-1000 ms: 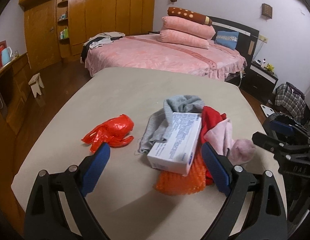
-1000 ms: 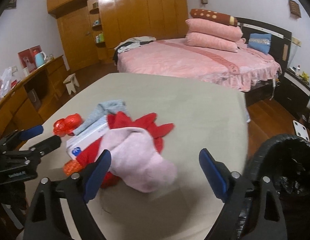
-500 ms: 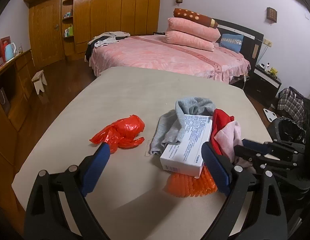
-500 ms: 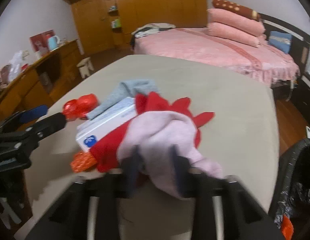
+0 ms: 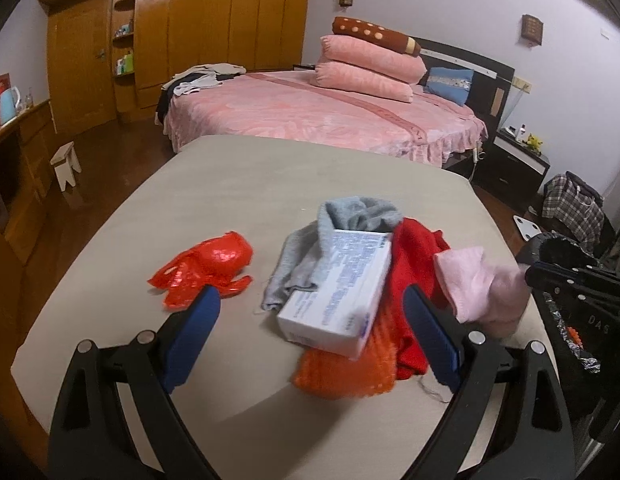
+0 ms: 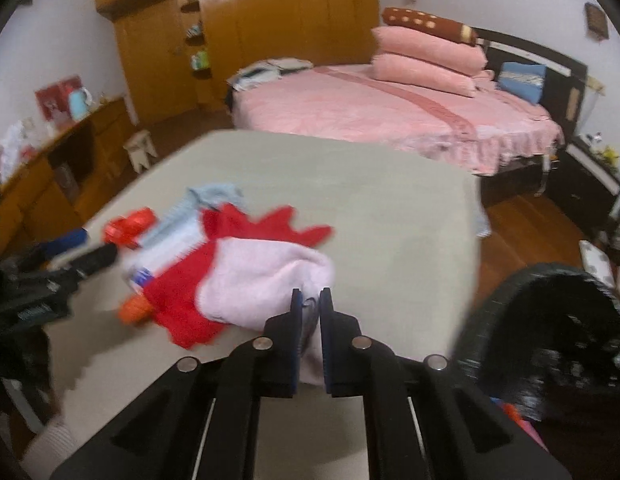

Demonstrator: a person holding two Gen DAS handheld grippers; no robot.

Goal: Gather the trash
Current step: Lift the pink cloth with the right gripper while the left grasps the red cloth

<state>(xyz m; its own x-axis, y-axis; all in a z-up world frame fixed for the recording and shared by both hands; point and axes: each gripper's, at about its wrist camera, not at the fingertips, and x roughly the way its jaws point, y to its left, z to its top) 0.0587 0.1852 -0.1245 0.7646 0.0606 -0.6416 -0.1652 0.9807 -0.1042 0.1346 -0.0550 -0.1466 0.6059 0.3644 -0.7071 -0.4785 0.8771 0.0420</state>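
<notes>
On the table, right tongs are closing on pink cloth; left tongs spread wide.

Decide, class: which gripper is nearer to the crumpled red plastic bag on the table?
Left. The left gripper hovers open just short of the red plastic bag. The right gripper, closing on the pink cloth, sits across the pile from it.

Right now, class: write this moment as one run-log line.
right gripper: closing on pink cloth | left gripper: open, empty, above white box | bin: beside table
</notes>
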